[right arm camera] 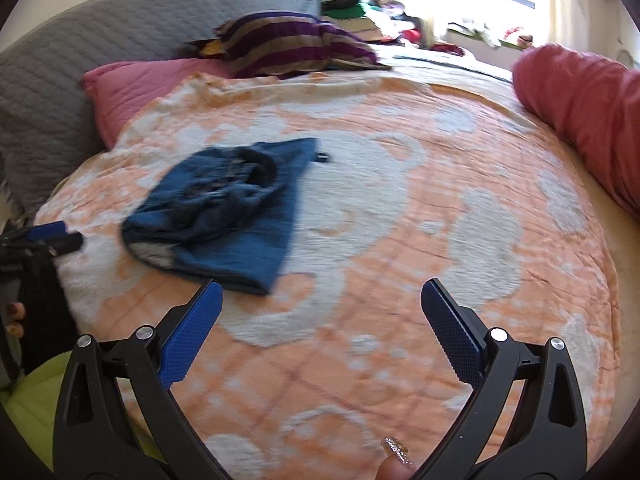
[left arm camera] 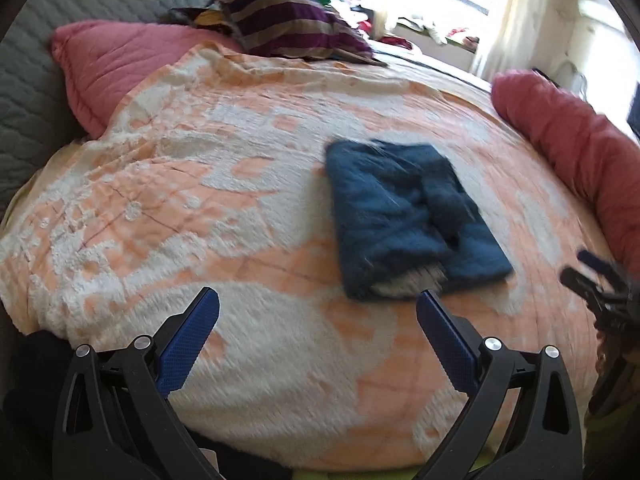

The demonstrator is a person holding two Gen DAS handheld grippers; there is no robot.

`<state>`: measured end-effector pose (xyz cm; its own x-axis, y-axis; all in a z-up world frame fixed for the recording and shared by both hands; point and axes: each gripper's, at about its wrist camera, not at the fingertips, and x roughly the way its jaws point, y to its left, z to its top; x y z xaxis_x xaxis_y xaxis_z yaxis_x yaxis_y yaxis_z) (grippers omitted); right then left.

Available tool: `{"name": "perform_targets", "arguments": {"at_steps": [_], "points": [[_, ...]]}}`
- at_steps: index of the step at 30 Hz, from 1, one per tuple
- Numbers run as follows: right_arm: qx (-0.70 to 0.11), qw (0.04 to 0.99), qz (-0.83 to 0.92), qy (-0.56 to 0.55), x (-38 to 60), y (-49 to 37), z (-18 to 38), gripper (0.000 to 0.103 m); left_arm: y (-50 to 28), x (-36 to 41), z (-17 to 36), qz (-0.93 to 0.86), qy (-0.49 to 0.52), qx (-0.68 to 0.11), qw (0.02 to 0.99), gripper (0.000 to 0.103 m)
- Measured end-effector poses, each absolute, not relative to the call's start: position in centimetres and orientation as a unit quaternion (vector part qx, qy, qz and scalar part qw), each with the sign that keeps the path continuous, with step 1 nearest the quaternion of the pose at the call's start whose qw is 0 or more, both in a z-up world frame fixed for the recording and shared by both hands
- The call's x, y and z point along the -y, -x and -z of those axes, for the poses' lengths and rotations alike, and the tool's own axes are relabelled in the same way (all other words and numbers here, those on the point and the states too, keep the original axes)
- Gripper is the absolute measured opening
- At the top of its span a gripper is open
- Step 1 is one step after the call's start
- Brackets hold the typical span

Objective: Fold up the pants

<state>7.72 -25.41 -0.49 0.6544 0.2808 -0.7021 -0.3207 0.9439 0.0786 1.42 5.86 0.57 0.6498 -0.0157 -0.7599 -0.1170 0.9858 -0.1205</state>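
The pants [left arm camera: 412, 216] lie folded into a compact blue denim rectangle on the bedspread [left arm camera: 200, 200], ahead of the left gripper [left arm camera: 318, 304] and a little to its right side, their near edge just beyond its right fingertip; nothing grips them. From the right gripper [right arm camera: 322, 292] the same bundle [right arm camera: 224, 212] sits ahead and to its left, and this view shows a rumpled, darker top layer and a small dark loop poking out at the far corner, while the left view shows more plainly the pale lining at the near open end. Both tools have their jaws spread wide and empty, blue textured pads on black frames. Each view catches the other tool at its side edge: the right one at the right margin [left arm camera: 600, 280] and the left one at the left margin [right arm camera: 44, 240]. The spread is a fuzzy orange and white quilted cover, wrinkled toward the far side. Beyond it lie a pink pillow [left arm camera: 116, 64], a striped purple and tan cushion [left arm camera: 288, 24] and a grey quilted headboard [left arm camera: 40, 80]; a red bolster [right arm camera: 588, 112] borders the right. Broad open cover lies ahead of the right tool.
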Motion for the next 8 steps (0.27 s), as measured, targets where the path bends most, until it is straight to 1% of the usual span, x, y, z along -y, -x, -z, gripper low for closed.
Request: {"name": "perform_targets", "arguments": {"at_steps": [3,8], "points": [[-0.383,0.917,-0.109,0.018,28.9,-10.4,1.0,0.094,-4.6,-9.3,0.3,-0.059,0.099,-0.438,0.892,0.099],[-0.408,0.913,0.013,0.023,36.8,-17.0,2.8,0.094,-11.9,-17.8,2.4,-0.165,0.085,-0.463,0.866,0.098]]}}
